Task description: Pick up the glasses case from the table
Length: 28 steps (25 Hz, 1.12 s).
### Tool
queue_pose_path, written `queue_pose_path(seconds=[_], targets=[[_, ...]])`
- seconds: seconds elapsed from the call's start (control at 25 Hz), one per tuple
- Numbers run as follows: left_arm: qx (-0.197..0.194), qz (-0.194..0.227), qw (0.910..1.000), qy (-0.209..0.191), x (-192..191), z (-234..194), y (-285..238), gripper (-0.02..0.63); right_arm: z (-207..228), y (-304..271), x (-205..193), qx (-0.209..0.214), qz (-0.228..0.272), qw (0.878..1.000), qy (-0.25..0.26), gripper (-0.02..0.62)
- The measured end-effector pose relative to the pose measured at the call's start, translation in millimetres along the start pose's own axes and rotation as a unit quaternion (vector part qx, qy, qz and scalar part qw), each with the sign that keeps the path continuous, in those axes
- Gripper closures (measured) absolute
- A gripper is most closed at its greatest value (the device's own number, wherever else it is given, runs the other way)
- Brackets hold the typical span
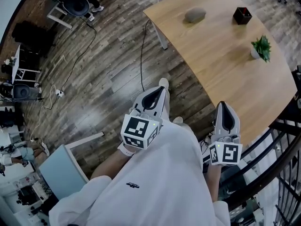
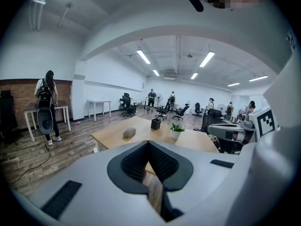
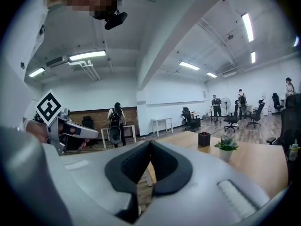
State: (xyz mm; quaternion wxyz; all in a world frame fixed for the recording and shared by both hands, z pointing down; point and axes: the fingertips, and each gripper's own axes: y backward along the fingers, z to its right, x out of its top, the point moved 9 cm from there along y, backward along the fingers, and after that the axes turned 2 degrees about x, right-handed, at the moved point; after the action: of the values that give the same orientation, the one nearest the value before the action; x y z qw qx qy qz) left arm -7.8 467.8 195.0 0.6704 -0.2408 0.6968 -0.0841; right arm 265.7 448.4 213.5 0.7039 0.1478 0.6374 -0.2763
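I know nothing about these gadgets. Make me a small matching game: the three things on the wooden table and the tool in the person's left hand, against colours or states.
Things:
1. glasses case
2. square pot
3. plant
4. left gripper

Descriptions:
a. green
b. jaws shut, nothing held
c. grey
d. black

Pairs: 1-c, 2-d, 3-a, 4-b

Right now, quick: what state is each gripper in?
Left gripper: closed, holding nothing.
Right gripper: closed, holding nothing.
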Motion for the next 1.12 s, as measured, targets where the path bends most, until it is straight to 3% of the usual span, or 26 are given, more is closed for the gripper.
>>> queue_pose_path(seconds=[0.24,0.56,0.8,1.12], targets=[[-0.004,0.005,1.0000,0.007,14,-24,-32,0.600,12,-43,-1,-0.001,-0.008,1.000,-0.004,0.585],[-0.011,0.003,0.9998,0.015,51,-90,-94,0.600,14,-140,21,-0.003,-0.008,1.000,0.001,0.586],[-0.039,0.001,0.9990,0.020,89,-156,-146,0.600,4,-224,46,-0.027,-0.014,1.000,0.006,0.585],[-0.071,0.011,0.9974,-0.007,134,-234,-213,0.600,2,-308,69,-0.067,-0.009,0.998,0.015,0.586]])
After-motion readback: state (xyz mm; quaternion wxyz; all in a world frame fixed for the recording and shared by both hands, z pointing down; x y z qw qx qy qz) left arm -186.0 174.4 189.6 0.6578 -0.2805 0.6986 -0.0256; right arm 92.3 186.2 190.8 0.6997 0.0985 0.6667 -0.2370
